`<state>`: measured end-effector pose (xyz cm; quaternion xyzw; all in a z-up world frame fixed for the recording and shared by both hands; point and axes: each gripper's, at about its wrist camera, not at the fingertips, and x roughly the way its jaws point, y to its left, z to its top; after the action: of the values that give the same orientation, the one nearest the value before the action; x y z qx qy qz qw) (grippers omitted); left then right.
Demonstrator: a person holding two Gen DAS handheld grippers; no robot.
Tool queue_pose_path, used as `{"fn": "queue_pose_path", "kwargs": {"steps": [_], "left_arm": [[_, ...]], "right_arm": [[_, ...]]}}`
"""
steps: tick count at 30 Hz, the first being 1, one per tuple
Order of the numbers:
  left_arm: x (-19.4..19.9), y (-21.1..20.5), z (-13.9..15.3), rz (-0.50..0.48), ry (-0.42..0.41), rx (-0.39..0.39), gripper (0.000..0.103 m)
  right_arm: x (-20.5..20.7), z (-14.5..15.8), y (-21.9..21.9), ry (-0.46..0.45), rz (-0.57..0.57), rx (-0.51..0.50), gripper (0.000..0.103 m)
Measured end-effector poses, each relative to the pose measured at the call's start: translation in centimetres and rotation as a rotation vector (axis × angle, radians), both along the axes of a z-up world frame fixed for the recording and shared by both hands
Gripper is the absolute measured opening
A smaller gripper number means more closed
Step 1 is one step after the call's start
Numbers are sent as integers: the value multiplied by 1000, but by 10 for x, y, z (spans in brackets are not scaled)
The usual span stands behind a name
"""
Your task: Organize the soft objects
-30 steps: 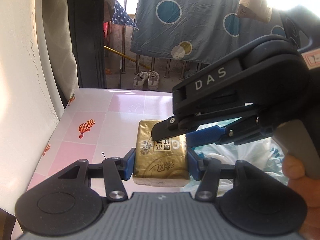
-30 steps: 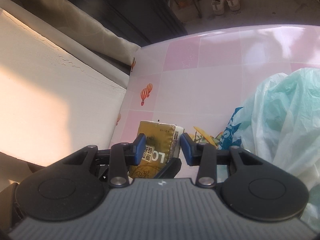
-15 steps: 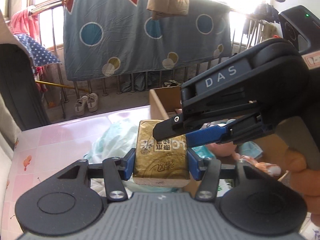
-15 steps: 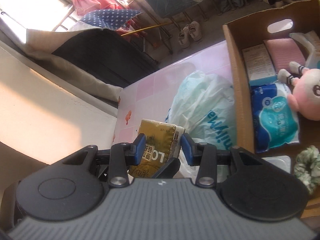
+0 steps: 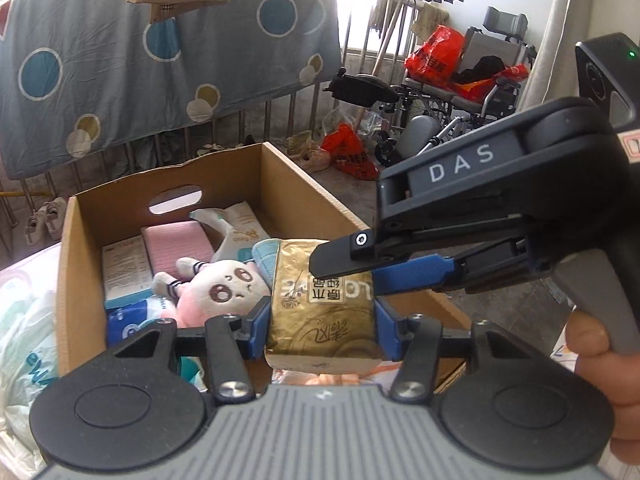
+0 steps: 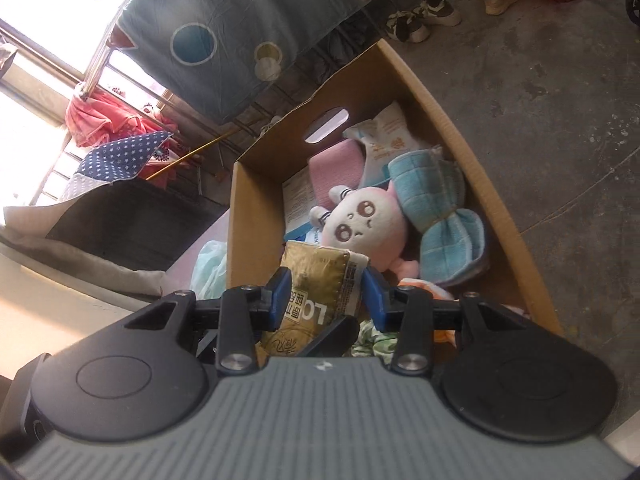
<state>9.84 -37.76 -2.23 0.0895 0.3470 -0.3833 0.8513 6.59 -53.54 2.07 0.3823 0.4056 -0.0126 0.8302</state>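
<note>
A gold tissue pack [image 5: 320, 320] hangs over the open cardboard box [image 5: 64, 264], held from two sides. My left gripper [image 5: 322, 326] is shut on it, blue pads pressing its long sides. My right gripper [image 5: 360, 270] comes in from the right and clamps the pack's far end. In the right wrist view the right gripper [image 6: 326, 296] is shut on the same gold pack [image 6: 316, 276] above the box [image 6: 240, 220]. Inside lie a pink plush toy [image 6: 364, 224], a blue cloth bow [image 6: 436, 200], a pink pack [image 5: 176, 244] and other tissue packs.
A pale plastic bag [image 5: 24, 344] lies on the pink table left of the box. A hand [image 5: 600, 360] grips the right tool's handle. A wheelchair [image 5: 460, 92] with red bags, shoes [image 6: 424, 20] and a hung blue blanket [image 5: 120, 60] stand beyond on the concrete floor.
Both grippers, still clamped on the gold pack, have swung from above the pink table, past the plastic bag, to above the cardboard box. The grip looks unchanged.
</note>
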Motion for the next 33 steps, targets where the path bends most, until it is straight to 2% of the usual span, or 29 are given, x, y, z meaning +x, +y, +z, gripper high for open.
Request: {"fn": "queue_pose_path", "kwargs": {"steps": [2,4,7,10,16,19,21,24,26,27,28,30,33], "left_arm": [[7,-11,-11,-27,25,-1,55],[12,-24,-23,-56,58,21,60],[20,-28,-39,-45,100,57,64],[24,-18,-44,-26,117,47,67],[28,15,-23,33,117,12,71],[27,38,-8,70,110,-4,76],[25,57,2,101,98,-11,77],[19,99,21,165,65,-25,84],[12,129,32,209,30,-11,90],[8,144,37,230,14,12,92],[4,158,40,253,1,33,94],[-5,185,43,301,-25,63,97],[-18,230,47,402,-41,84,100]], "right_arm": [[-1,-6,-14,4,-21,-26,39],[1,-11,-23,9,-40,-83,40],[0,-18,-33,22,-74,-169,40],[-5,-24,-41,21,-89,-171,40],[-25,-17,-43,-24,-117,-136,41],[-45,2,-35,-100,-129,-121,42],[-59,16,-28,-158,-134,-119,46],[-91,44,-12,-256,-123,-124,54],[-107,56,1,-300,-105,-129,70],[-116,63,10,-320,-92,-145,75],[-123,67,21,-334,-81,-171,82],[-133,72,45,-339,-64,-251,86],[-142,68,97,-290,-27,-448,91]]}}
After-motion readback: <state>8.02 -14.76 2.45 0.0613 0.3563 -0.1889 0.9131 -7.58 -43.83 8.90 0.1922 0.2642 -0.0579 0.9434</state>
